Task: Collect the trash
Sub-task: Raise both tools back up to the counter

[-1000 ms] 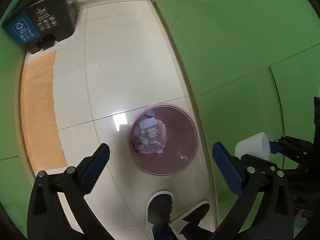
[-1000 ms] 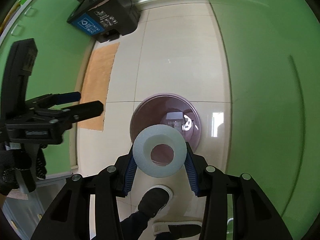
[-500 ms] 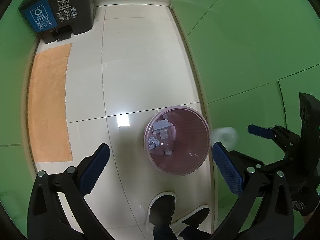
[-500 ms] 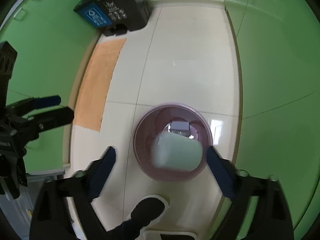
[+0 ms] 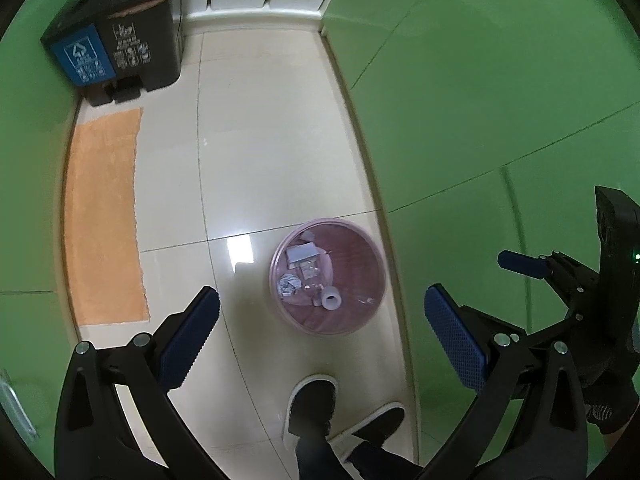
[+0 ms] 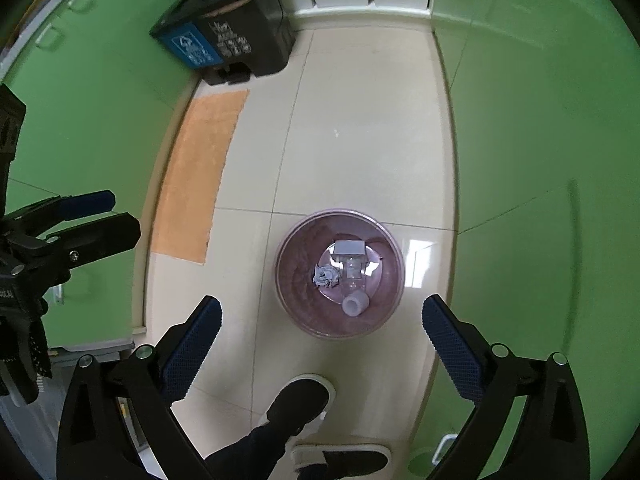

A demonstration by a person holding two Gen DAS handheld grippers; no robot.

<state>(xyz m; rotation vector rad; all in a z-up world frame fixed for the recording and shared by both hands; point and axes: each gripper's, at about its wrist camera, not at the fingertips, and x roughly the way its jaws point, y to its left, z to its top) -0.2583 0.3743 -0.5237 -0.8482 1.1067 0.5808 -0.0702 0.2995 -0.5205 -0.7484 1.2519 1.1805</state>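
My right gripper (image 6: pixel 320 320) has just been opening its jaws; they now stand wide apart with nothing between them. The white roll (image 6: pixel 355 305) lies at the bottom of the pink bin (image 6: pixel 292 316), beside a crumpled paper (image 6: pixel 325 275). My left gripper (image 5: pixel 320 320) is also spread wide and empty. So I judge this drop step is finished. Next I must look for another piece of trash; none shows on the floor (image 6: pixel 360 140) here.

Pink bin (image 6: pixel 288 308), orange mat (image 6: pixel 196 176), perhaps textured.
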